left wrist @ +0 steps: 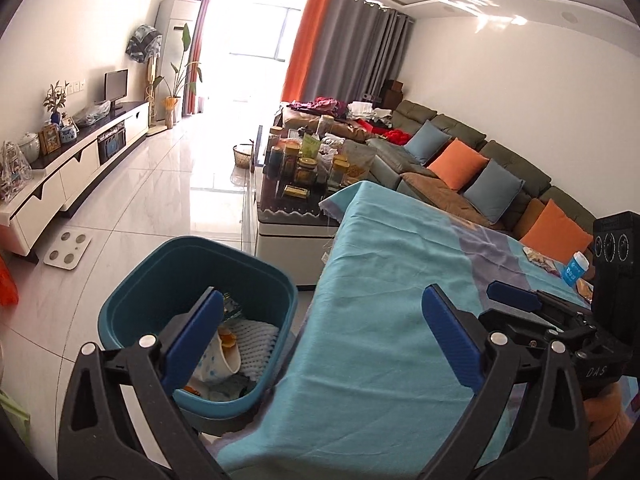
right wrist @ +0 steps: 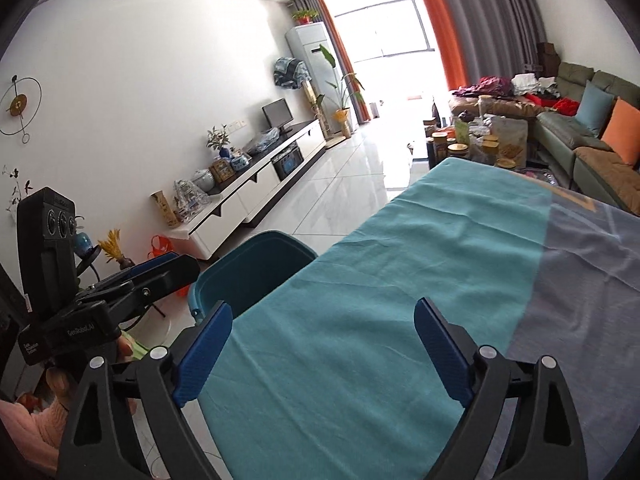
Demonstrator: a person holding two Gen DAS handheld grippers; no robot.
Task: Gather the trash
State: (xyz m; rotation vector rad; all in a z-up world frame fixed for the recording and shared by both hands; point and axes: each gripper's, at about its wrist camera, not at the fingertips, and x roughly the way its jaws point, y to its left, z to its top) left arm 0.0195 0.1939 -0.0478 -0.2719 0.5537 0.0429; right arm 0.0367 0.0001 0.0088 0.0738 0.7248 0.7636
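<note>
A teal trash bin (left wrist: 132, 292) stands on the floor at the left edge of a table covered by a teal cloth (left wrist: 392, 280). Inside the bin lie a paper cup (left wrist: 218, 360), a white knitted piece (left wrist: 256, 340) and wrappers. My left gripper (left wrist: 322, 336) is open and empty, its left finger over the bin and its right finger over the cloth. My right gripper (right wrist: 323, 348) is open and empty above the cloth, with the bin (right wrist: 256, 268) to its left. A small white bottle with a blue label (left wrist: 576, 268) and crumpled wrappers (left wrist: 538, 258) lie on the table's right side.
A low coffee table crowded with jars (left wrist: 304, 168) stands beyond the cloth-covered table. A sofa with cushions (left wrist: 460, 164) runs along the right wall. A long TV cabinet (left wrist: 80, 160) lines the left wall, with a white bathroom scale (left wrist: 67, 250) on the tiled floor.
</note>
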